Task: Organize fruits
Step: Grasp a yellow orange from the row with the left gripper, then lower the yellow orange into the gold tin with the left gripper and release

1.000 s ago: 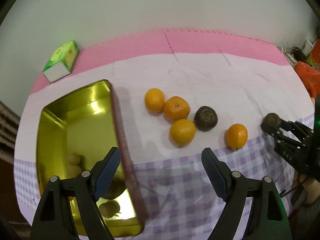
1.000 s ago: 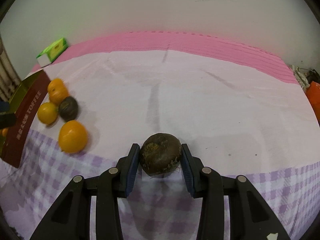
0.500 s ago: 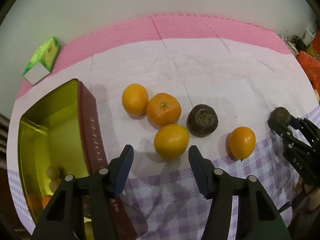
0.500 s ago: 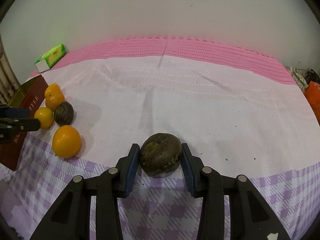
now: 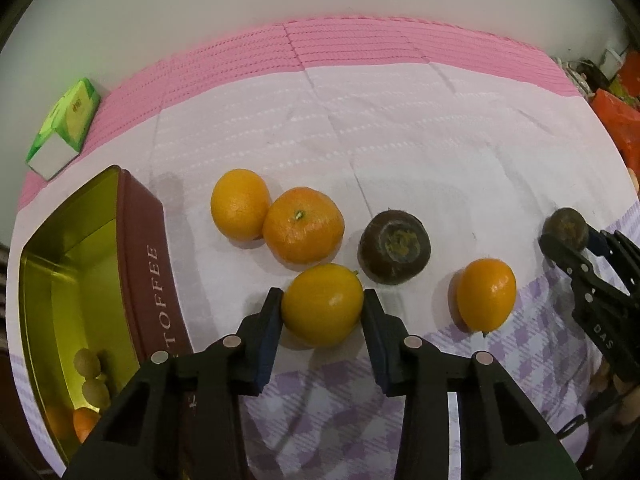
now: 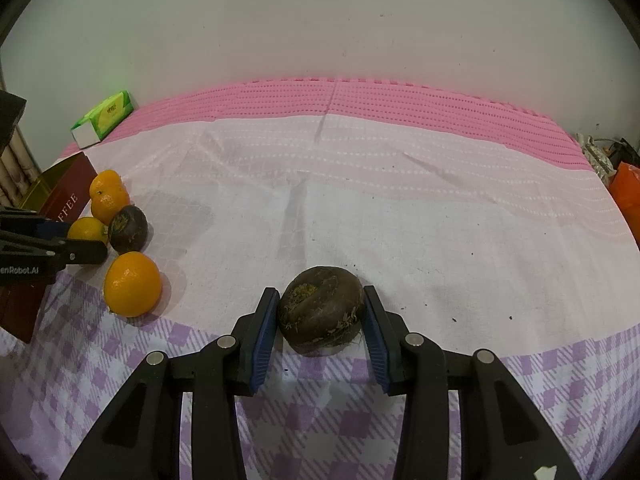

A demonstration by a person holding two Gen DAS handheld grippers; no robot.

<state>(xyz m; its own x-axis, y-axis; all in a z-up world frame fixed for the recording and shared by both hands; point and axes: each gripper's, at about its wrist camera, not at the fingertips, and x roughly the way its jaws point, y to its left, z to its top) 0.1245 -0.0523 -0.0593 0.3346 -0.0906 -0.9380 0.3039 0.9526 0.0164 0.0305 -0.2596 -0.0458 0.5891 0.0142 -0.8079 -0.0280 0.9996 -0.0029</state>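
My left gripper (image 5: 323, 295) points down at an orange (image 5: 322, 312) on the cloth. Its jaws are closing, and both pads touch the orange's sides. Two more oranges (image 5: 239, 204) (image 5: 303, 224) and a dark brown fruit (image 5: 395, 247) lie just behind it, with another orange (image 5: 486, 294) to the right. My right gripper (image 6: 321, 292) is shut on a second dark brown fruit (image 6: 320, 310) that rests on the cloth. A gold tin (image 5: 150, 264) with a maroon wall stands at the left, holding small brown fruits (image 5: 90, 364) and an orange (image 5: 84, 420).
A green and white box (image 5: 64, 128) lies on the pink mat at the back left. Orange bags (image 5: 616, 116) sit off the table's right side. A pale wall closes the back. Bare white cloth stretches behind the fruits.
My left gripper moved right from over the tin, came down around the nearest orange, and its jaws narrowed onto it. The right gripper kept still with the dark fruit.
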